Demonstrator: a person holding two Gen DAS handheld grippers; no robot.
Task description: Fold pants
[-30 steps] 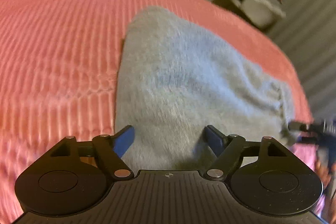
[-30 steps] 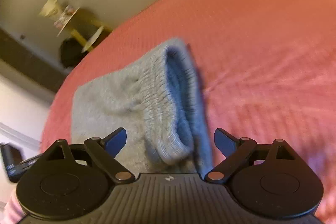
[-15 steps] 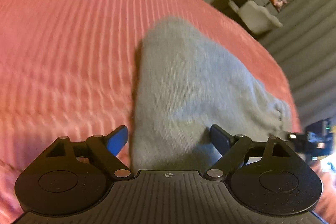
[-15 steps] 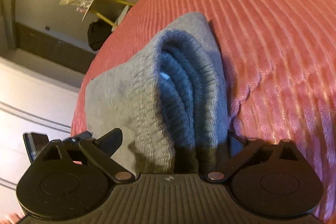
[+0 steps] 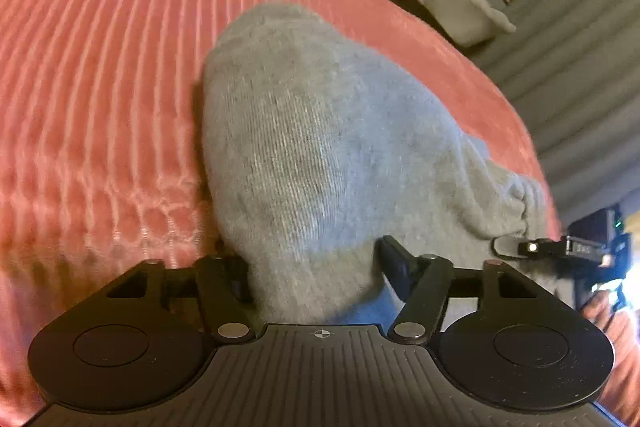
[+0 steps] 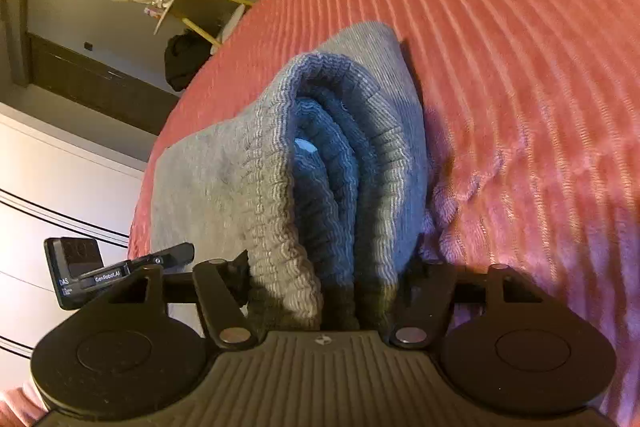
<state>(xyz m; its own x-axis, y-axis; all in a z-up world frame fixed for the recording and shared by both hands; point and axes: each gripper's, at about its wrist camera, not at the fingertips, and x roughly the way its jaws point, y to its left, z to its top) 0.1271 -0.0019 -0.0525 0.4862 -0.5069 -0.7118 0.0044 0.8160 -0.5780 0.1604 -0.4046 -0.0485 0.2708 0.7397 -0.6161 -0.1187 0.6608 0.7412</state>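
On my left I see the red ribbed blanket [image 5: 100, 75]. The grey pants [image 5: 320, 131] lie folded in a thick bundle on it. My left gripper [image 5: 312, 267] is closing, and one end of the bundle sits between its fingers. I cannot tell if the pads press it yet. Far right in that view I see my other tool. My right gripper [image 6: 332, 287] is closing too. The stretchy waistband [image 6: 332, 167], stacked in layers, fills the gap between its fingers. The cloth touches both sides there.
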